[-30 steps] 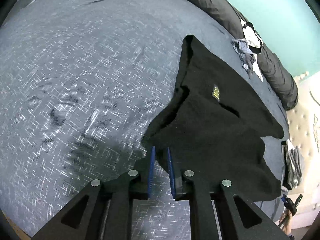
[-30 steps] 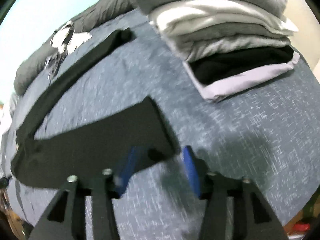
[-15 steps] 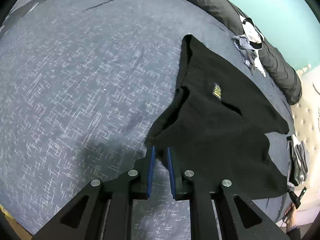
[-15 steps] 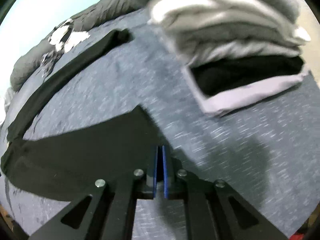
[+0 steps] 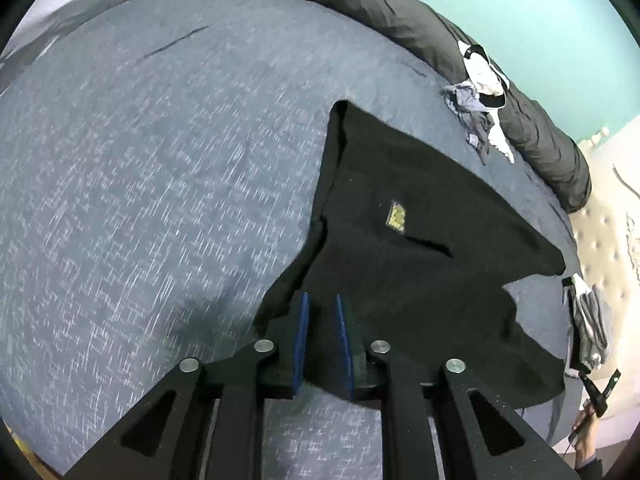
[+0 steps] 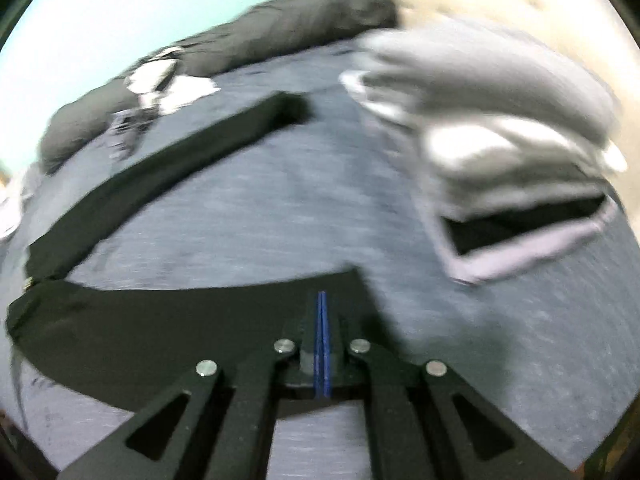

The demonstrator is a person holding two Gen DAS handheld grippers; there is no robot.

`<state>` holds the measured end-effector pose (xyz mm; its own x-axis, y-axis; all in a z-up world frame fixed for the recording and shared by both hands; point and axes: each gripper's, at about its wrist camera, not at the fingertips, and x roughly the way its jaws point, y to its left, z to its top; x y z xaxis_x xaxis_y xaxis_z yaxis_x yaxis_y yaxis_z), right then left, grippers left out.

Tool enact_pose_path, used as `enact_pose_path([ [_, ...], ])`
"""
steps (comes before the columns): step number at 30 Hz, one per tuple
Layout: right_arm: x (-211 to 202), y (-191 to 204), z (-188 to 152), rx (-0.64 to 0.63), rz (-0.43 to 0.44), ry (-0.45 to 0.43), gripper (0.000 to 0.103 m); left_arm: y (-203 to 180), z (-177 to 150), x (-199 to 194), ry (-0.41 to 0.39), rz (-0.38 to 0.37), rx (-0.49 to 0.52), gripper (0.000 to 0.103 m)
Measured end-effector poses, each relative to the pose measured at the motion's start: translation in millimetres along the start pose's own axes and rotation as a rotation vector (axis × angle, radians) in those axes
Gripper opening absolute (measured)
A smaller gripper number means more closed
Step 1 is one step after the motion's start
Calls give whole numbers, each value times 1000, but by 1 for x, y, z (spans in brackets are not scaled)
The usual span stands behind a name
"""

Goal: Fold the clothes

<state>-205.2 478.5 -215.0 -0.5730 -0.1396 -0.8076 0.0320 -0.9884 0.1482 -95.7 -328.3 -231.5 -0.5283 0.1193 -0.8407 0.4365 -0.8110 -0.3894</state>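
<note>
A black garment [image 5: 400, 272] with a small yellow label [image 5: 397, 216] lies spread on the blue-grey bed cover [image 5: 160, 160]. My left gripper [image 5: 320, 300] is shut on its near corner, with cloth bunched between the blue pads and raised slightly off the bed. In the right wrist view, my right gripper [image 6: 322, 294] is shut on another edge of the black garment [image 6: 160, 328], its pads pressed together. A long black strip of the garment [image 6: 160, 168] runs away to the left. This view is motion-blurred.
A stack of folded grey, white and black clothes [image 6: 500, 152] stands to the right of my right gripper. A dark rolled duvet [image 5: 400, 12] lines the far edge, with small loose clothes [image 5: 480, 96] on it. More clothes [image 5: 588, 328] lie by the padded headboard [image 5: 608, 208].
The right gripper went from open to shut on the garment's edge and has since swung, blurring its view. The left gripper has kept its hold and shifted slightly.
</note>
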Motion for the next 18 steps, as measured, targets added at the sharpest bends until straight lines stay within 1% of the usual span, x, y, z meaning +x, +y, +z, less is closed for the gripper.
enact_pose_path([
  [2,6,36,9,-30,66,-1,4,-4,6,1,-5,-6,2,33],
  [3,11,55,12,-41,102,3,11,-7,10,3,-3,-8,7,36],
  [4,18,72,14,-46,134,12,22,-10,14,7,0,-6,11,38],
  [5,26,90,15,-48,172,19,27,-13,19,11,3,-4,16,41],
  [6,35,109,16,-49,213,23,33,-15,23,16,8,-3,16,42],
  [9,62,161,10,-65,306,45,33,-20,36,32,21,-2,19,42],
  [11,73,183,3,-67,337,50,33,-24,45,46,35,0,32,42],
  [14,92,205,-4,-43,386,53,34,-28,56,63,53,-15,35,42],
  [15,97,211,-6,-41,398,54,36,-28,60,69,63,-17,37,42],
  [18,103,224,-15,-58,417,44,38,-28,68,87,95,-4,43,42],
])
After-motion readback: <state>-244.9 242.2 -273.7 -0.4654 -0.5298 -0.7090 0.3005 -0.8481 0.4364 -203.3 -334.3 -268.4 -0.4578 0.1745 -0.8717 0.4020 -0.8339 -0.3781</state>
